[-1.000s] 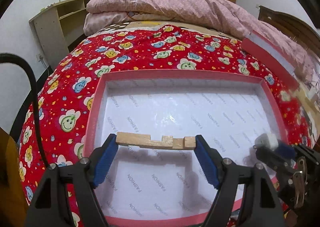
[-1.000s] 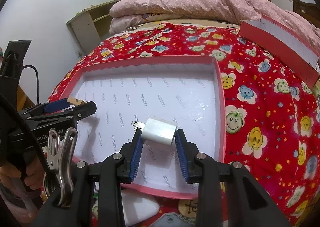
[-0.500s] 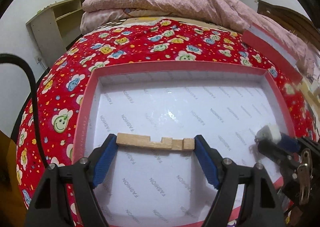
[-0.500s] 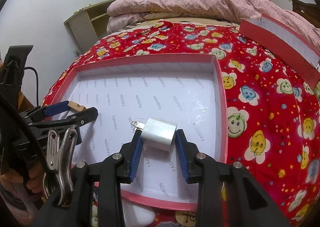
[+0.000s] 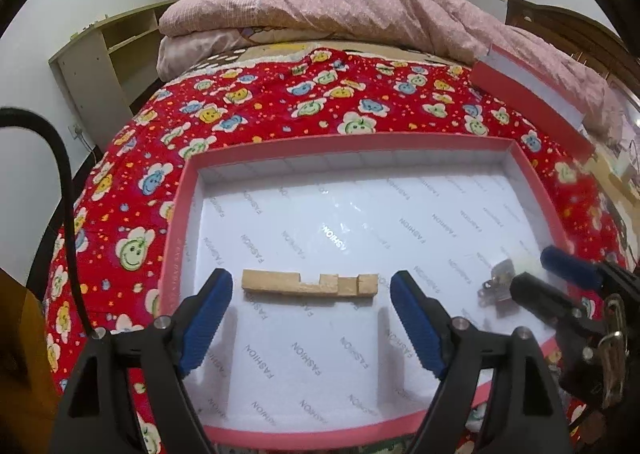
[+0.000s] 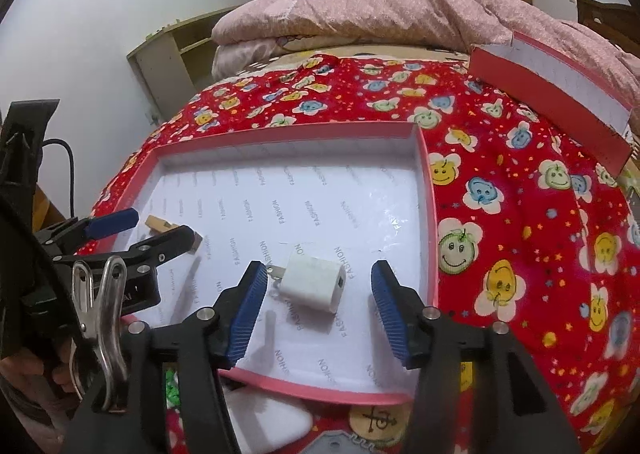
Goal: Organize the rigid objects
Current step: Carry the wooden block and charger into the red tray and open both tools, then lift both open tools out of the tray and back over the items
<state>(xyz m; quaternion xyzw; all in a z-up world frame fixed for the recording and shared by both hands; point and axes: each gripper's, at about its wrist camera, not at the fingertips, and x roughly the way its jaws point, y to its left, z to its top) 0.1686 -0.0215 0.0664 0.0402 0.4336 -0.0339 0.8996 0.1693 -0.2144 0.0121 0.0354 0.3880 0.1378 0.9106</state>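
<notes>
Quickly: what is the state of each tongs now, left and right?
Left tongs: open, wooden block lies free between them.
Right tongs: open, jaws just opened, white charger released in the box.

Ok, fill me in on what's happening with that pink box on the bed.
A person holds a gripper in each hand over the shallow pink-rimmed box with white lining, on the red flower-print bedspread. The left gripper stands open around the notched wooden block, which lies on the box floor. The right gripper has just been opening its jaws; the white plug-in charger cube lies between them, untouched.
</notes>
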